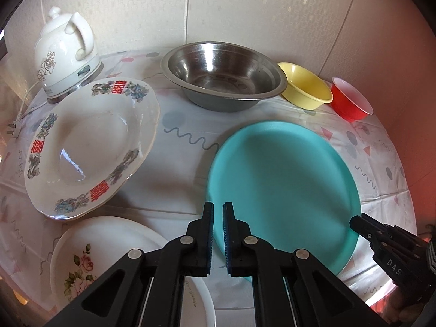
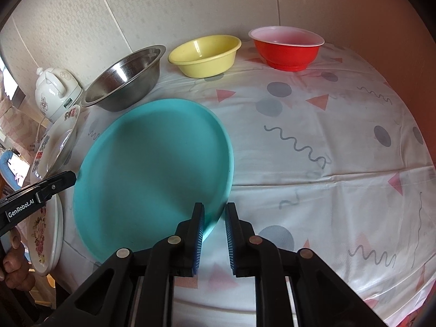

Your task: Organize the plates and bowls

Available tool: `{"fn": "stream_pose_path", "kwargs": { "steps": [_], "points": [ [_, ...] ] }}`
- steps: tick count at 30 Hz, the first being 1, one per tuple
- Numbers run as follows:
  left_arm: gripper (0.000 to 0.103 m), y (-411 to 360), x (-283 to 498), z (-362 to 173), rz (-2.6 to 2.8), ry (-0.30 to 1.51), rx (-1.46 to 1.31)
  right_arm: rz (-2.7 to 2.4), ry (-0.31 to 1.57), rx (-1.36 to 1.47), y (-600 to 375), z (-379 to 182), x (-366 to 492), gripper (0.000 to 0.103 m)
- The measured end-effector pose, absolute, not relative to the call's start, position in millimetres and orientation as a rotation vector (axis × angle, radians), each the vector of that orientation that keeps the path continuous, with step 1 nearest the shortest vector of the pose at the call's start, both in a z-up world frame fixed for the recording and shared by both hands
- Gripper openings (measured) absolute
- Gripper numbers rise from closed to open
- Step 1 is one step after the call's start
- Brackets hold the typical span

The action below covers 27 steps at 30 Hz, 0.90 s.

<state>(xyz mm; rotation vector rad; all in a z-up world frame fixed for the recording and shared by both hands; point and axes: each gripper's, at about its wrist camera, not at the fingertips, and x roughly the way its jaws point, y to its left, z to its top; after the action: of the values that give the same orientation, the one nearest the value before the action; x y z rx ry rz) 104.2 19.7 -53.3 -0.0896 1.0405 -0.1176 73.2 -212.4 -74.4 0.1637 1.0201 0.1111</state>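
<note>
Left wrist: left gripper [image 1: 217,212] pinches the teal plate [image 1: 283,188] by its near-left rim; right gripper [image 2: 214,212] clamps its near-right rim. Plate sits mid-table, between white plates [image 1: 90,147] on the left and bowls [image 1: 223,77] at the far edge. Step looks like a two-handed lift; next, raise level and stack onto the plates.

The left gripper [image 1: 217,208] tilts steeply downward, its black fingers [image 1: 208,218] with blue ribbed pads drawn close, clamped on the near rim of the teal plastic plate [image 1: 286,179]. The right gripper [image 2: 215,209] slants down likewise, its fingers [image 2: 199,215] pinching that plate's rim. A bare hand [image 2: 13,267] grips the left gripper's handle.
</note>
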Motion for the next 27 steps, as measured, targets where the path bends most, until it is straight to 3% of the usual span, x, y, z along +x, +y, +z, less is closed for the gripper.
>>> {"fn": "stream_pose_path", "kwargs": {
  "steps": [6,16,19,20,27],
  "points": [
    [0.007,45.6,93.8,-43.0,-0.059,1.003,-0.159,0.111,1.028,0.170,-215.0,-69.6,72.5,0.026],
    [0.009,81.5,79.1,-30.9,0.000,0.917,-0.191,0.152,0.764,0.071,-194.4,-3.6,65.9,0.033],
    [0.009,95.8,76.0,-28.4,0.032,0.891,-0.215,0.236,0.667,0.070,-178.5,16.2,65.8,0.052],
    [0.009,100.5,75.5,-27.4,0.044,0.882,-0.221,0.273,0.663,0.094,-172.7,17.3,70.3,0.067],
    [0.009,129.6,68.1,-25.7,0.120,0.836,-0.206,0.399,0.821,0.024,-116.5,-2.5,91.6,0.068]
  ]
}}
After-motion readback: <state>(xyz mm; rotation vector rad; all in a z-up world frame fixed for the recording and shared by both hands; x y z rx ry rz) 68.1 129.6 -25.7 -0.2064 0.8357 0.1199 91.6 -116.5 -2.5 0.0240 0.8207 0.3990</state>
